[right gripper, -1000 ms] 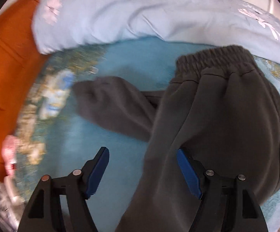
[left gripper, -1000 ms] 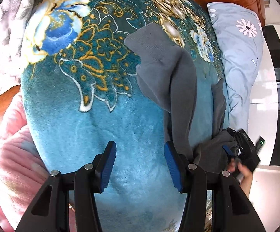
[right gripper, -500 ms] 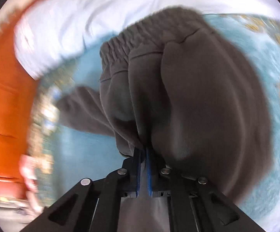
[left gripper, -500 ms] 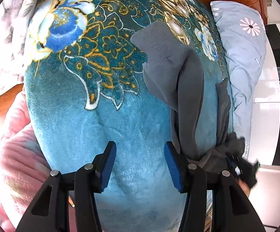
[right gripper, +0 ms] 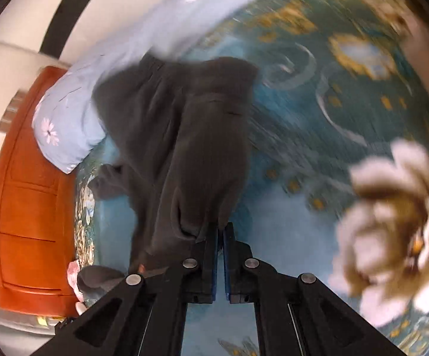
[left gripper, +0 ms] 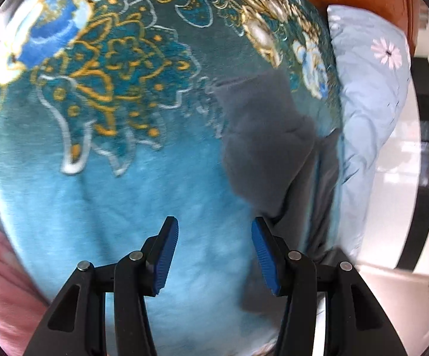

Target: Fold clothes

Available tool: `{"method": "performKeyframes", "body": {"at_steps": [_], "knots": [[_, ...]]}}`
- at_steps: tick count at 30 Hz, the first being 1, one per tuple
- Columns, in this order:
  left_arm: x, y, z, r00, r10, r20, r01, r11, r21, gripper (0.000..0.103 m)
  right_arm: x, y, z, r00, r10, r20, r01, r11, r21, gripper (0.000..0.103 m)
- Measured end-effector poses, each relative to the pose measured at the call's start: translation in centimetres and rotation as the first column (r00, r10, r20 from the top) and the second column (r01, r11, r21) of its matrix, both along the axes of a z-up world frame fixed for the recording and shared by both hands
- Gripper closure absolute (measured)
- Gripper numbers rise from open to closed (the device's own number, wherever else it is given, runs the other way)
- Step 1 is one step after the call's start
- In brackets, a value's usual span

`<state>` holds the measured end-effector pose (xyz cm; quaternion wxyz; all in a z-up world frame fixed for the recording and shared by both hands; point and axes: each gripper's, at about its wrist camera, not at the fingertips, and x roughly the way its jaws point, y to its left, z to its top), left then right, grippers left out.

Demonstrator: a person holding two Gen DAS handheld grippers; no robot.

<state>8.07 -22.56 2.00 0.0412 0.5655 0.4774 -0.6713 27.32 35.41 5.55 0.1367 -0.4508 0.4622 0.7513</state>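
Lifted now: one trousers [right gripper: 184, 148]; right gripper [right gripper: 220, 237] clamped.

Two black handheld grippers with blue finger pads

The left gripper [left gripper: 211, 252] is built of matte black angular linkage arms joined by round silver pivot pins; ribbed blue pads [left gripper: 167, 256] line its fingers. The same black arms, silver pins and blue pads [right gripper: 213, 262] are seen on the right gripper [right gripper: 220, 259].
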Motion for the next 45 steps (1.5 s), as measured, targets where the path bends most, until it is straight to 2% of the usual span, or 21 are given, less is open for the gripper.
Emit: {"method": "performKeyframes", "body": {"at_steps": [2,5,7,8,9,10,13,17,19,20,21,22,23,24,26,27,31,34,39,45], "knots": [[-1.0,0.7,-0.3,1.0,-0.012,0.009,0.012,1.0,-0.005,0.051,0.0,-0.3,-0.6,1.0,0.014,0.027,-0.014,1.0,-0.017,0.099],[-2.7,1.8,-0.8,0.999,-0.041,0.034,0.042,0.998,-0.036,0.051,-0.3,0.2,-0.5,1.0,0.008,-0.008,-0.009,0.998,-0.064,0.095],[-3.5,1.7,-1.1,0.999,-0.033,0.035,0.036,0.998,-0.06,0.051,-0.1,0.7,0.1,0.999,-0.002,-0.037,-0.001,0.997,-0.078,0.089],[-3.8,1.4,-1.3,0.999,-0.023,0.034,0.026,0.997,-0.074,0.05,0.1,0.9,0.4,0.999,-0.013,-0.051,0.009,0.996,-0.084,0.07],[-4.1,1.2,-1.4,0.999,-0.014,0.032,0.016,0.996,-0.087,0.049,0.1,1.0,0.7,0.998,-0.028,-0.064,0.023,0.996,-0.09,0.046],[-4.3,1.0,-1.5,0.999,-0.003,0.033,0.006,0.995,-0.098,0.048,0.2,1.2,1.0,0.996,-0.044,-0.077,0.037,0.995,-0.095,0.039],[-4.8,0.3,-2.1,0.999,0.032,0.035,-0.029,0.996,-0.09,0.046,0.1,1.4,1.1,0.992,-0.07,-0.109,0.054,0.988,-0.146,0.038],[-5.3,0.7,-2.7,0.999,0.036,0.027,-0.034,0.998,-0.051,0.048,-1.8,1.1,-0.7,0.994,-0.097,-0.059,0.084,0.977,-0.197,0.038],[-5.3,1.0,-2.7,0.999,0.028,0.028,-0.027,0.999,-0.045,0.056,-2.6,1.2,-1.7,0.989,-0.14,-0.051,0.125,0.967,-0.223,0.037],[-5.3,1.0,-2.7,0.999,0.024,0.03,-0.023,0.998,-0.051,0.071,-2.9,1.2,-2.1,0.985,-0.165,-0.051,0.149,0.961,-0.234,0.037],[-5.3,1.0,-2.6,0.999,0.02,0.033,-0.018,0.998,-0.057,0.085,-3.1,1.2,-2.4,0.98,-0.193,-0.05,0.176,0.954,-0.244,0.039],[-5.3,0.9,-2.4,0.999,0.017,0.032,-0.015,0.998,-0.062,0.09,-3.2,1.3,-2.8,0.975,-0.218,-0.042,0.201,0.945,-0.257,0.04],[-5.0,0.6,-2.1,1.0,0.017,0.023,-0.016,0.998,-0.066,0.095,-3.2,1.3,-3.1,0.971,-0.237,-0.025,0.222,0.937,-0.271,0.05],[-4.9,0.3,-1.7,1.0,0.017,0.014,-0.016,0.997,-0.072,0.096,-3.2,1.4,-3.3,0.967,-0.253,-0.004,0.242,0.928,-0.285,0.068],[-4.8,-0.4,-0.6,1.0,0.019,-0.004,-0.02,0.995,-0.095,0.097,-3.1,1.4,-3.5,0.962,-0.273,0.019,0.266,0.915,-0.303,0.085],[-4.7,-0.9,0.0,1.0,0.019,-0.015,-0.02,0.995,-0.099,0.097,-3.1,1.4,-3.1,0.964,-0.267,0.005,0.256,0.918,-0.303,0.089],[-4.6,-2.6,3.3,0.997,0.009,-0.077,-0.017,0.994,-0.104,0.098,-3.1,1.1,1.3,0.962,-0.241,-0.126,0.2,0.94,-0.275,0.094],[-4.6,-3.6,6.4,0.99,-0.014,-0.137,-0.002,0.994,-0.113,0.098,-3.3,0.8,6.7,0.942,-0.205,-0.266,0.149,0.964,-0.219,0.095],[-3.9,-4.9,10.8,0.966,-0.03,-0.258,0.014,0.998,-0.065,0.098,-2.6,-0.2,15.7,0.865,-0.134,-0.483,0.079,0.988,-0.132,0.095],[-1.5,-6.3,14.3,0.944,0.003,-0.33,-0.012,1.0,-0.025,0.098,0.8,-3.5,24.3,0.774,0.023,-0.633,-0.017,1.0,0.015,0.095]]}}
